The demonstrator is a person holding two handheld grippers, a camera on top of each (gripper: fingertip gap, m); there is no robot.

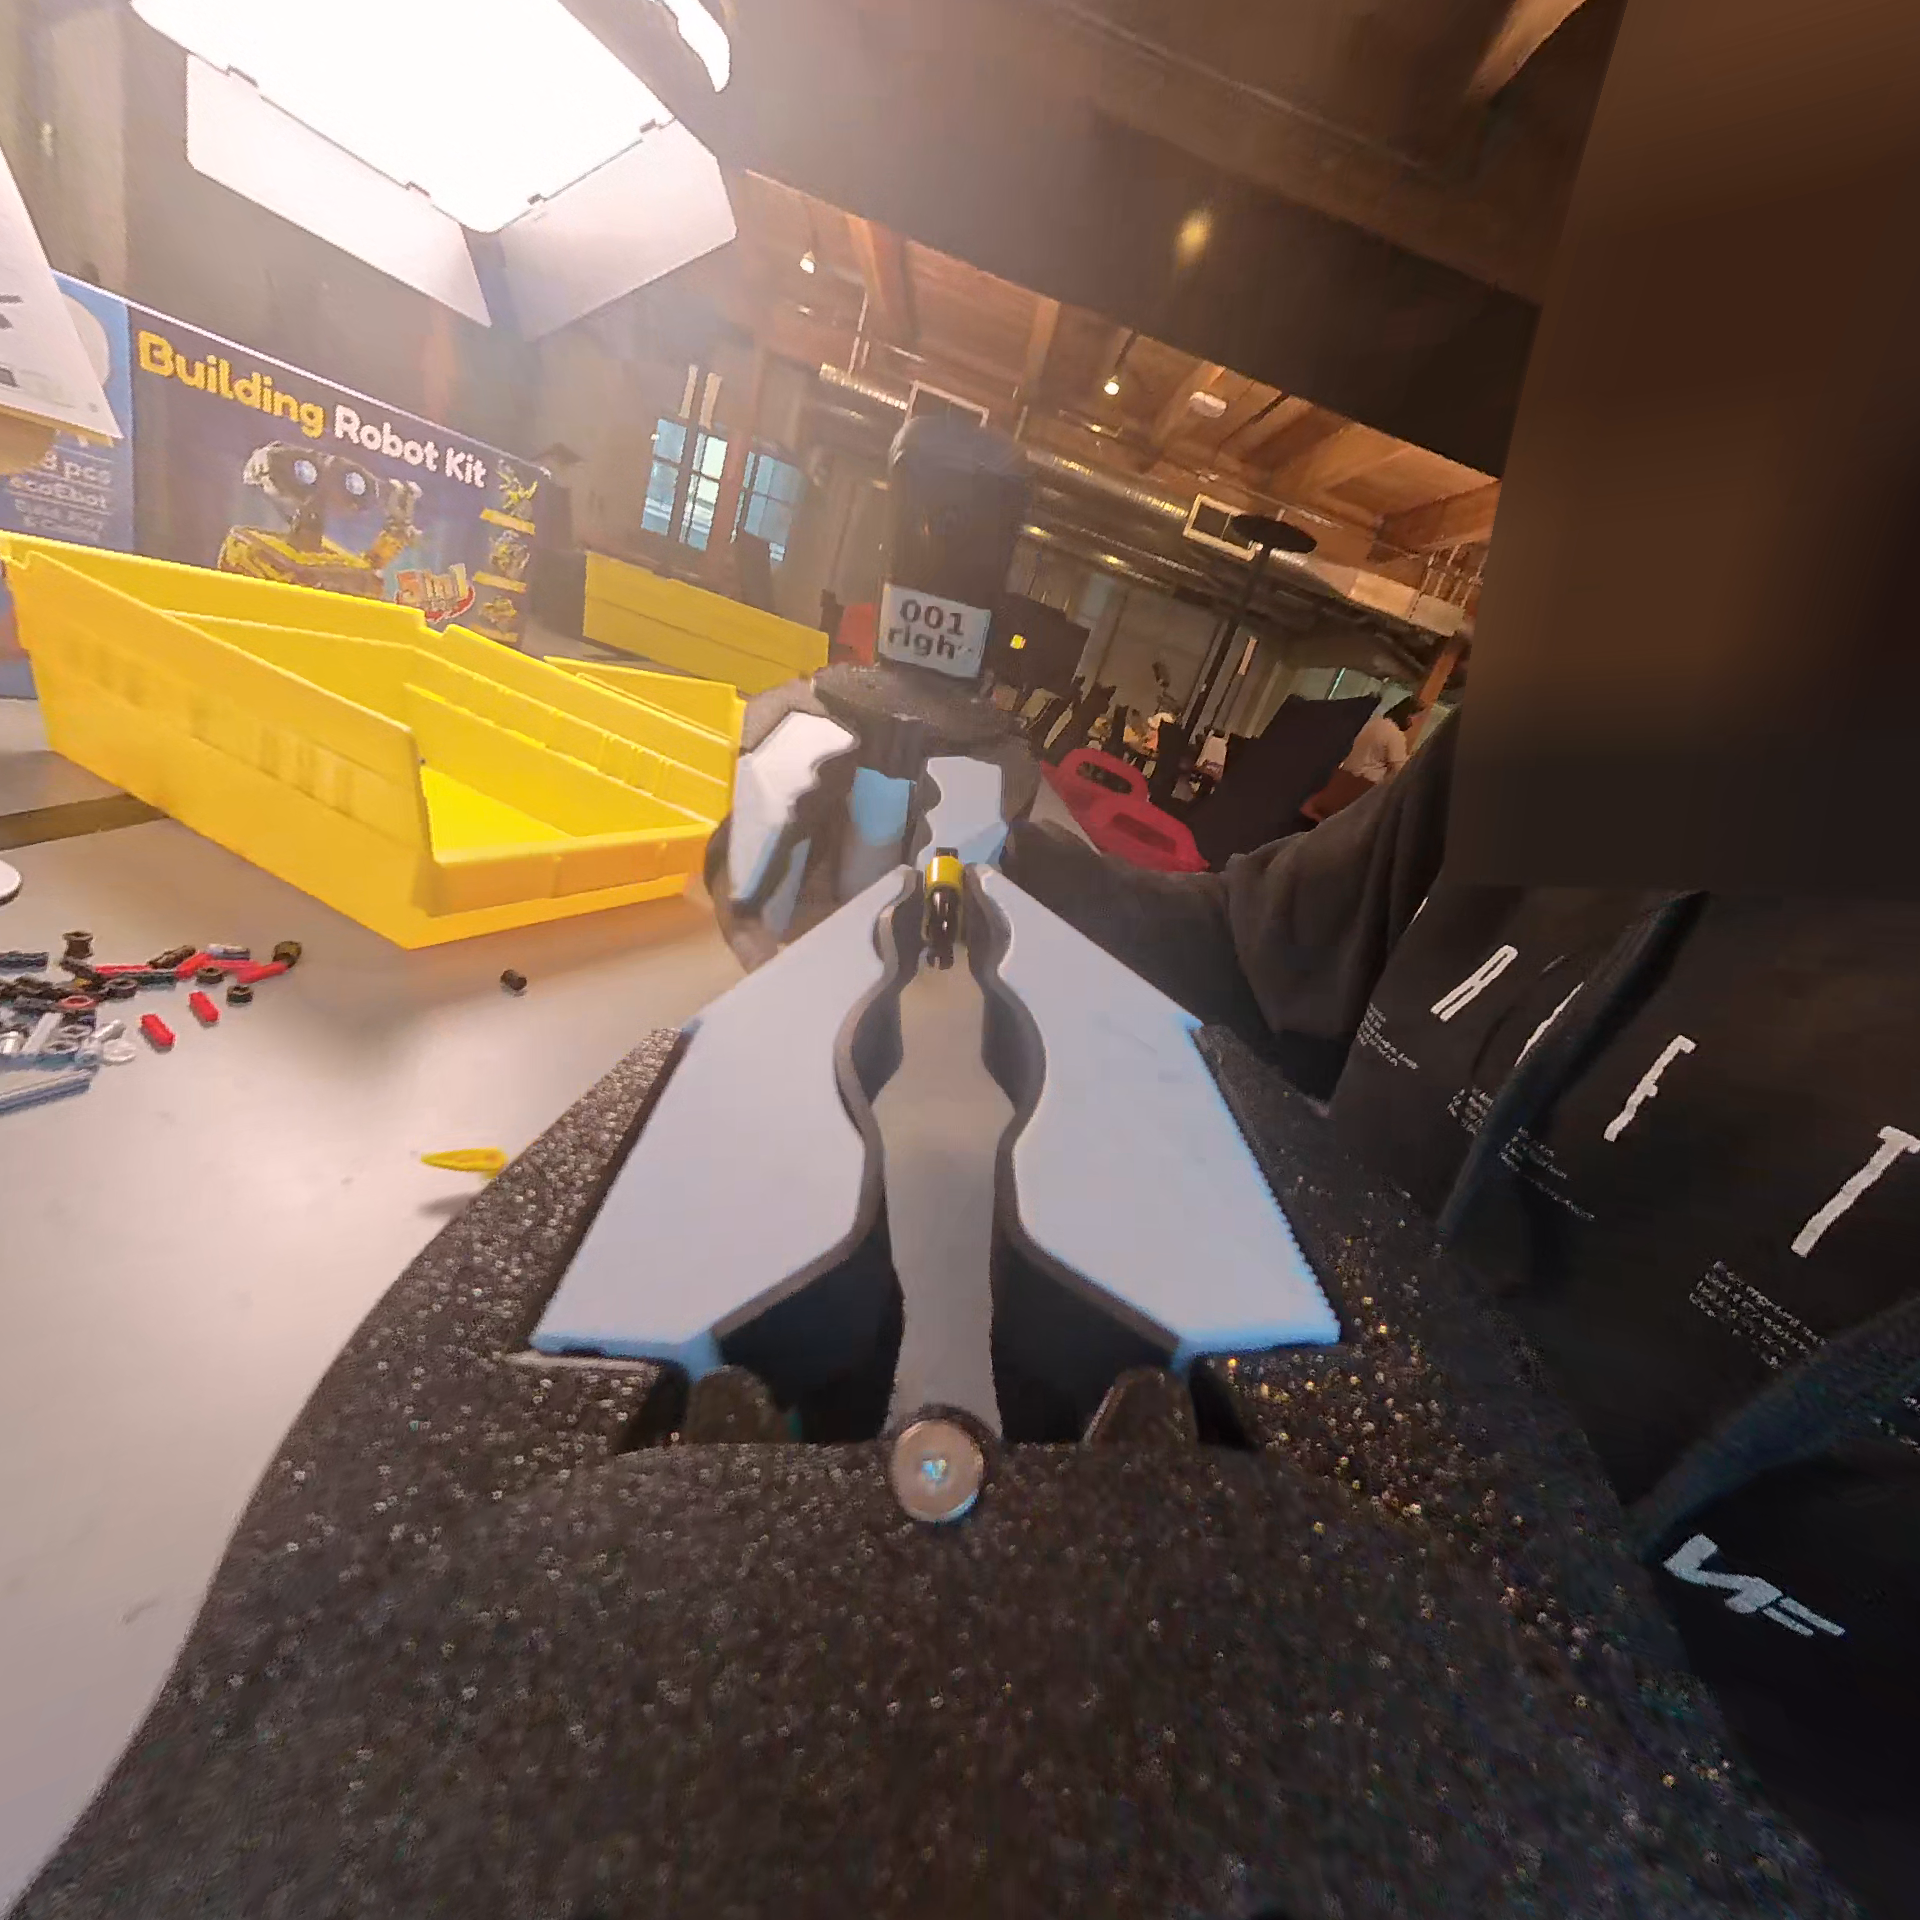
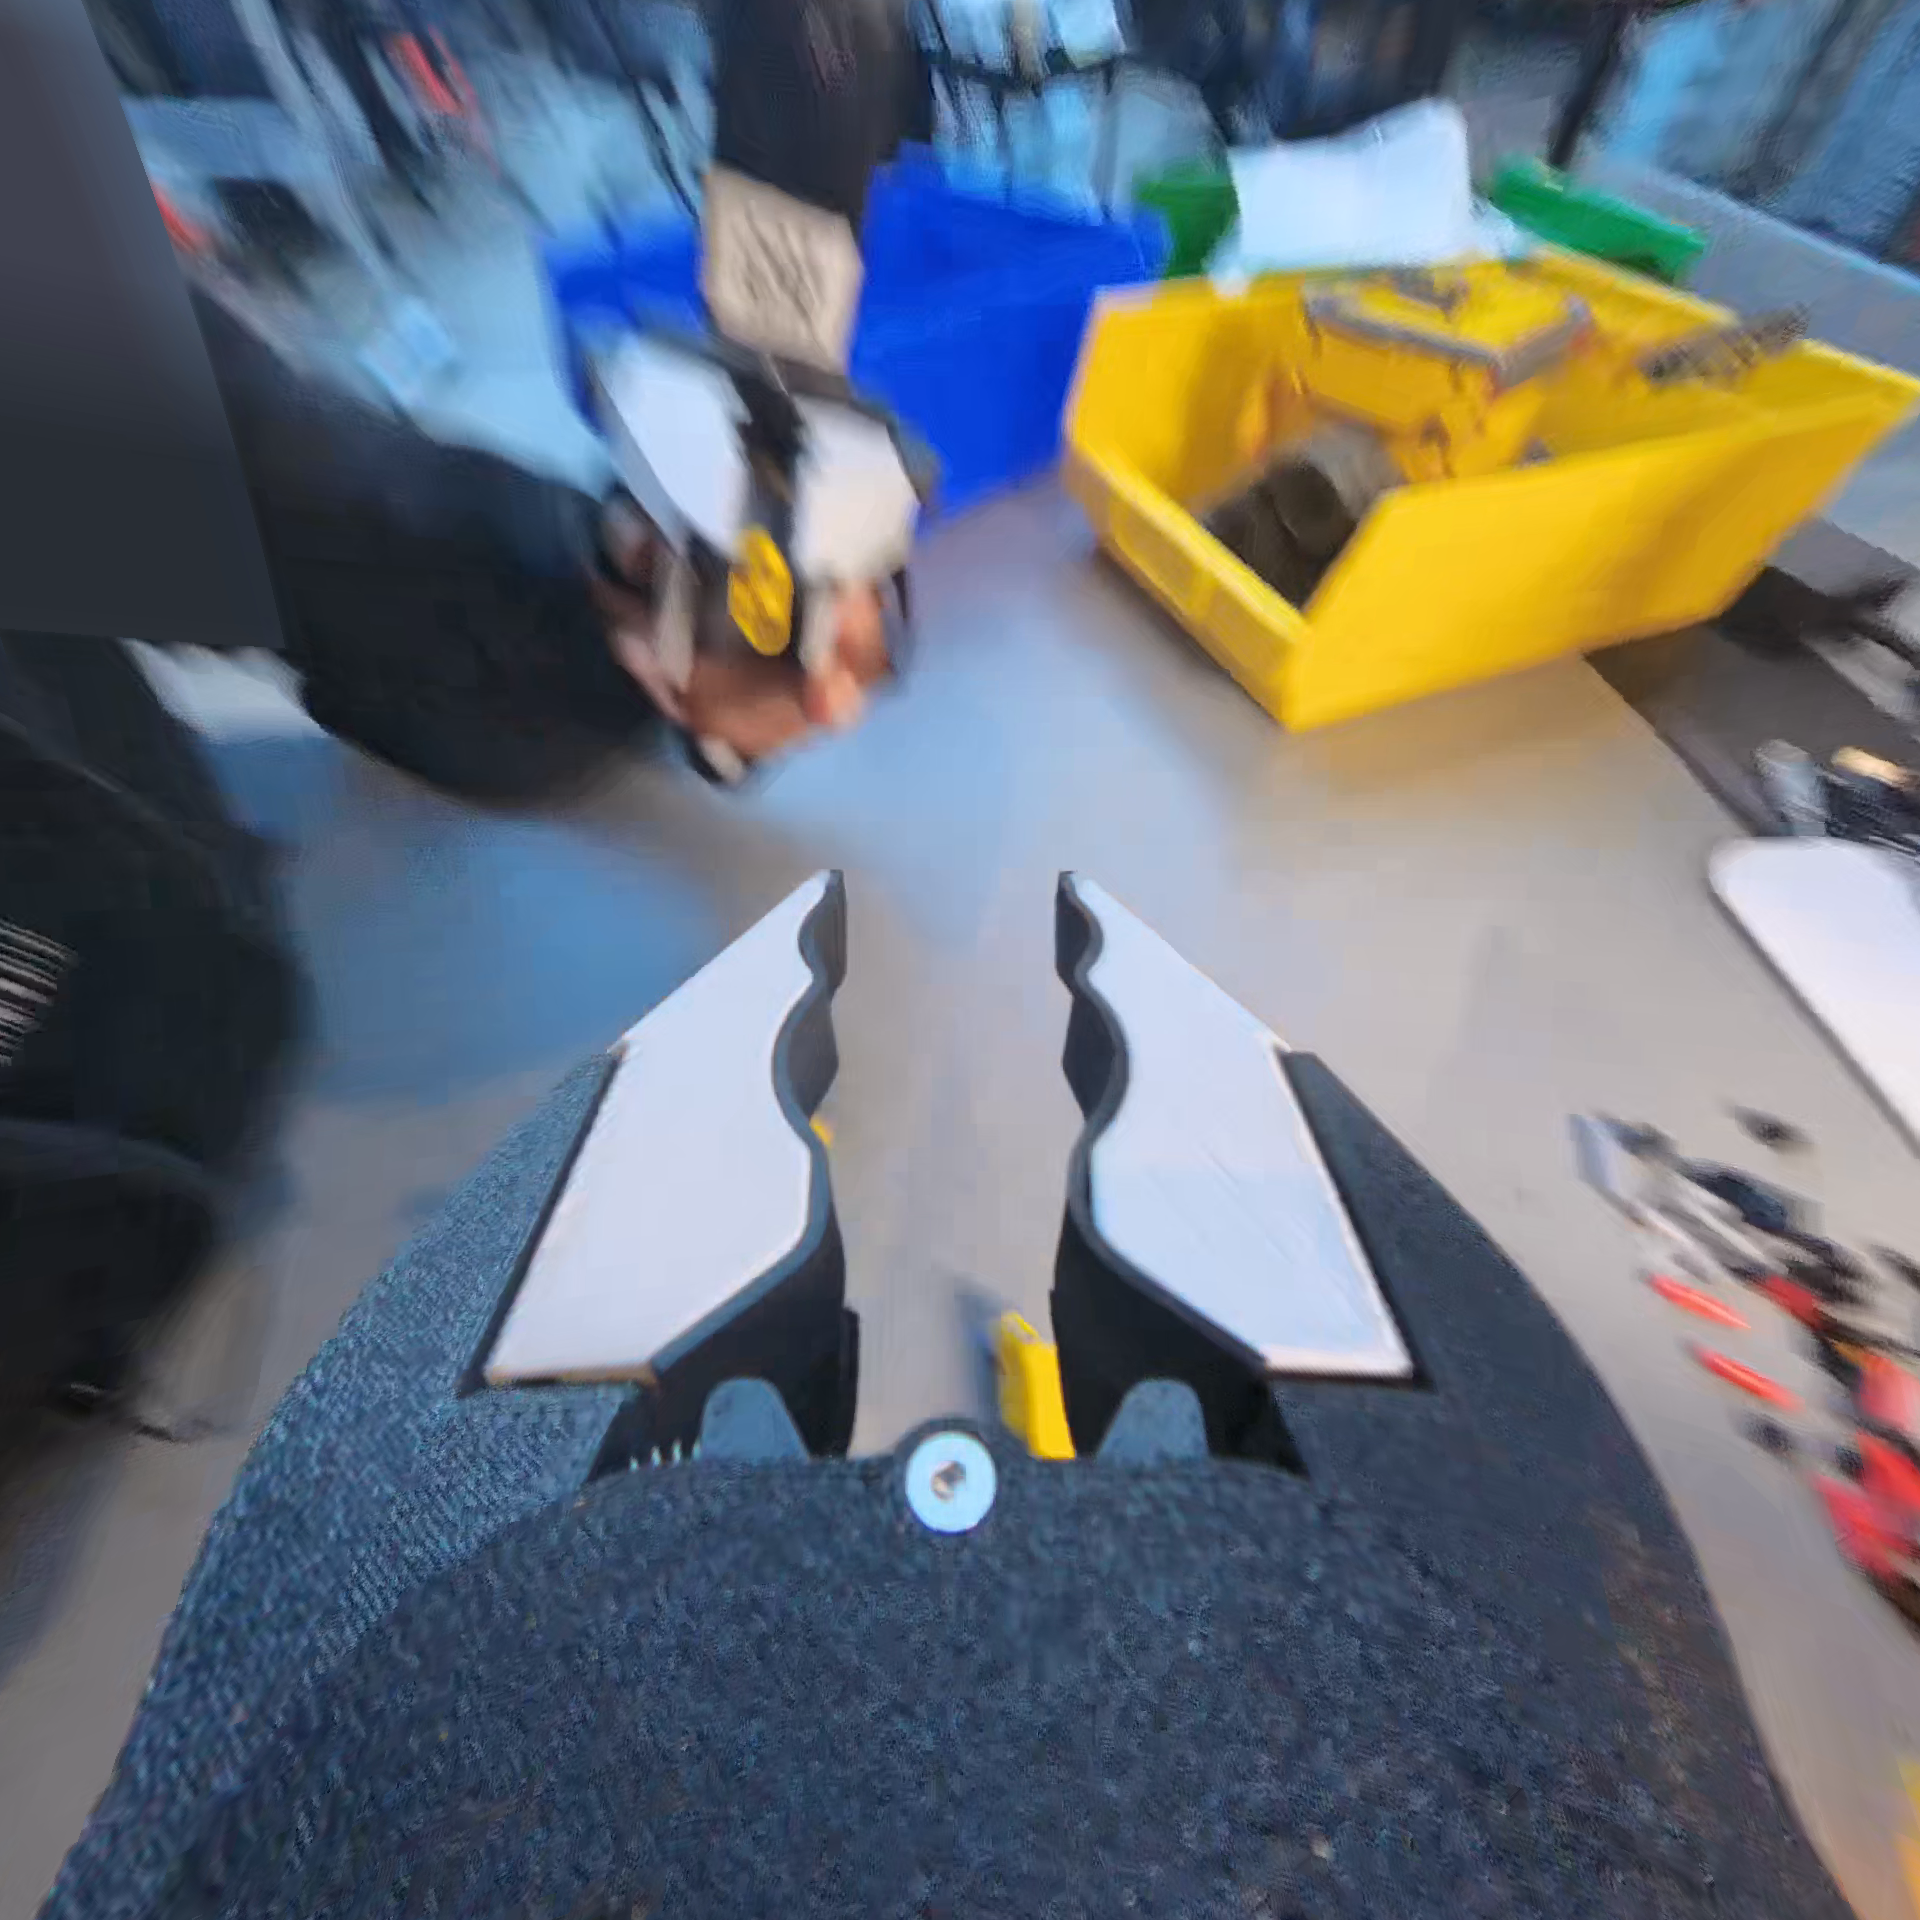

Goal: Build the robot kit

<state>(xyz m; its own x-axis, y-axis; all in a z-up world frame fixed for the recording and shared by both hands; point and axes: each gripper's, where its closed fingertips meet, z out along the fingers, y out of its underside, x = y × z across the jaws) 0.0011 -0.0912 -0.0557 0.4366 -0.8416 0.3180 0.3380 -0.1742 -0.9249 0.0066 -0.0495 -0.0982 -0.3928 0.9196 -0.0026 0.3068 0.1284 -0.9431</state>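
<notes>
**Left gripper pinches small yellow-and-black part; right gripper spread and empty**

Landmark: the yellow bin on the grey table.

Left gripper (image 1: 943, 914): held off the table (image 1: 260, 1195), tilted, pointing level toward the right gripper. Its jaws are closed down to a narrow gap at the tips, pinching a small yellow-and-black part (image 1: 941, 902) that stands upright between them. The part is in the air, on the near side of the yellow bin (image 1: 343, 748) and to its right.

Right gripper (image 2: 951, 914): angled down at the table, jaws spread wide with nothing between the tips. The whole view is smeared with motion blur. A small yellow piece (image 2: 1029, 1382) lies on the table under the fingers, near their base.

Left wrist view only: the right gripper head-on, just beyond the held part, with a white sticker on its body; a thin yellow sliver (image 1: 462, 1158) on the table; a scatter of red and black small parts (image 1: 135, 987) in front of the bin; a printed kit box (image 1: 312, 468) behind the bin; a dark sleeve (image 1: 1299, 914) at right.

Right wrist view only: the left gripper from the front, blurred, showing the part's round yellow face, with a hand (image 2: 769, 696) below it; the yellow bin holds blurred dark and yellow pieces; blue bins (image 2: 977, 312) stand behind it, left.
</notes>
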